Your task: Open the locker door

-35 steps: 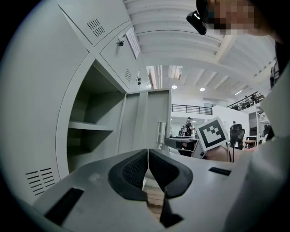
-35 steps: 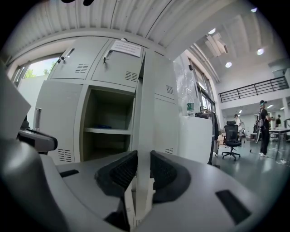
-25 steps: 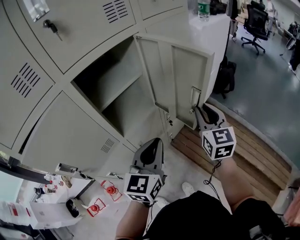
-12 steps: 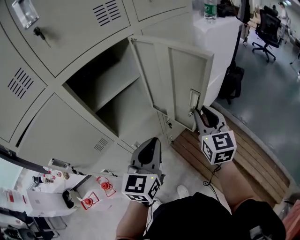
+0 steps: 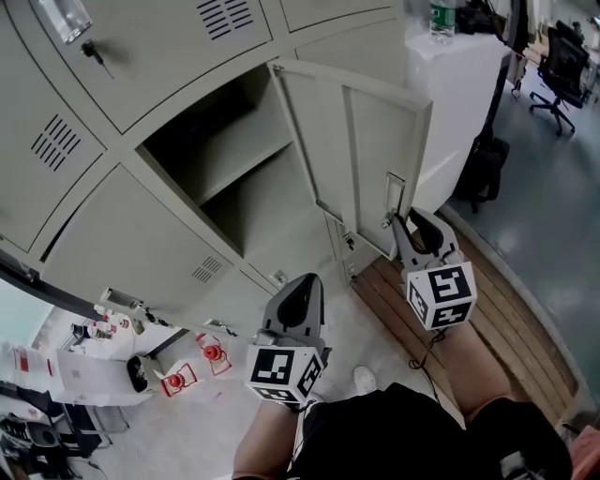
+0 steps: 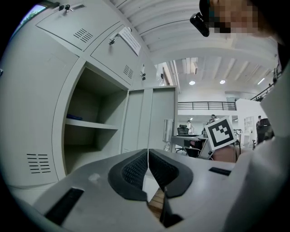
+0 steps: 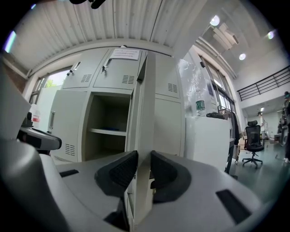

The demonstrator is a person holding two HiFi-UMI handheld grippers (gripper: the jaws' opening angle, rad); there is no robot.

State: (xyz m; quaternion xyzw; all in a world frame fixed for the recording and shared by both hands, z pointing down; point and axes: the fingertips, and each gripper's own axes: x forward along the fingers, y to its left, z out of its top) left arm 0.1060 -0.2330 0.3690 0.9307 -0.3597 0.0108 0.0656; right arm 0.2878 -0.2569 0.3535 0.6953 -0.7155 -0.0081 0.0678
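Observation:
The grey locker door (image 5: 366, 150) stands swung wide, and its compartment (image 5: 220, 187) with one shelf (image 5: 248, 155) lies exposed. My right gripper (image 5: 401, 223) is at the door's free edge, just below the latch plate (image 5: 395, 192). In the right gripper view the door edge (image 7: 146, 113) runs between the pads of the right gripper (image 7: 144, 156). Both pads touch it while the jaws are opening. My left gripper (image 5: 305, 286) hangs lower, away from the lockers, and holds nothing. Its pads meet at the tips in the left gripper view (image 6: 147, 152).
Closed locker doors surround the open one, and a key (image 5: 94, 52) sticks out of an upper door. A white cabinet (image 5: 450, 84) with a bottle (image 5: 442, 19) stands to the right, with a black bag (image 5: 483, 169) beside it. Wooden slats (image 5: 506, 319) lie underfoot. Small clutter (image 5: 173, 380) lies at the lower left.
The right gripper stays at the door's free edge and the door remains wide. The head view has shifted a little. The left gripper has not moved.

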